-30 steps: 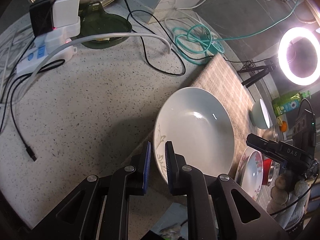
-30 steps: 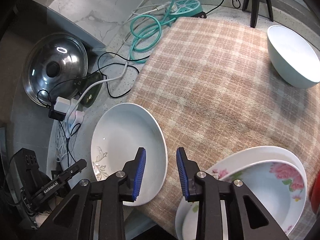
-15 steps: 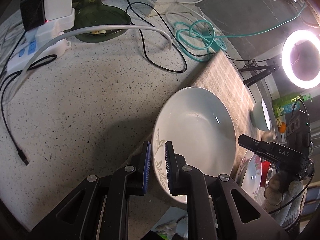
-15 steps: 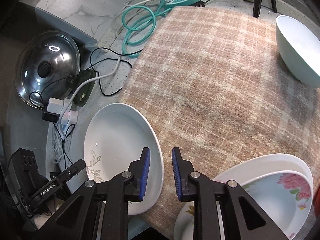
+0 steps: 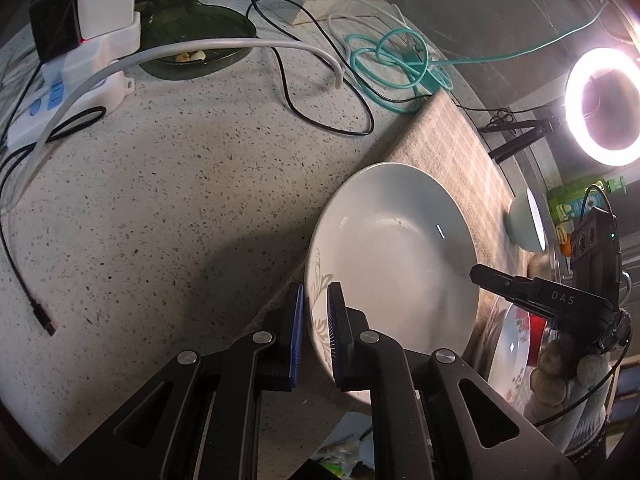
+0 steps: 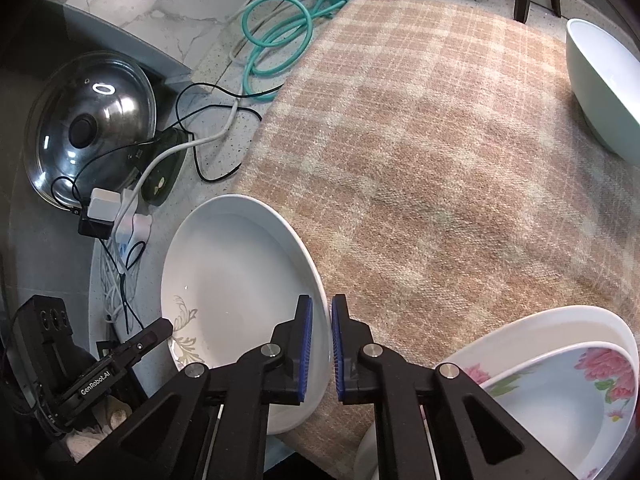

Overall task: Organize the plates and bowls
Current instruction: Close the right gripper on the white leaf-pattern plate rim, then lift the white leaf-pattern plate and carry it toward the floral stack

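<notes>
While the white plate (image 5: 394, 248) is lying half on the speckled counter (image 5: 160, 200) and half on the checked cloth (image 6: 440, 160), both grippers are pinching its rim from opposite sides; the left gripper (image 5: 316, 320) is clamping the near-left edge by the leaf pattern, its jaws narrow around the rim; the right gripper (image 6: 319, 346) is squeezing the near-right edge, one pad inside the plate and one outside; this two-sided hold is probably meant to keep a wide, shallow plate level during lifting; to the right, stacked flowered plates (image 6: 560, 380) are waiting as the likely destination; far right, a pale bowl (image 6: 604, 92) is sitting on the cloth.
</notes>
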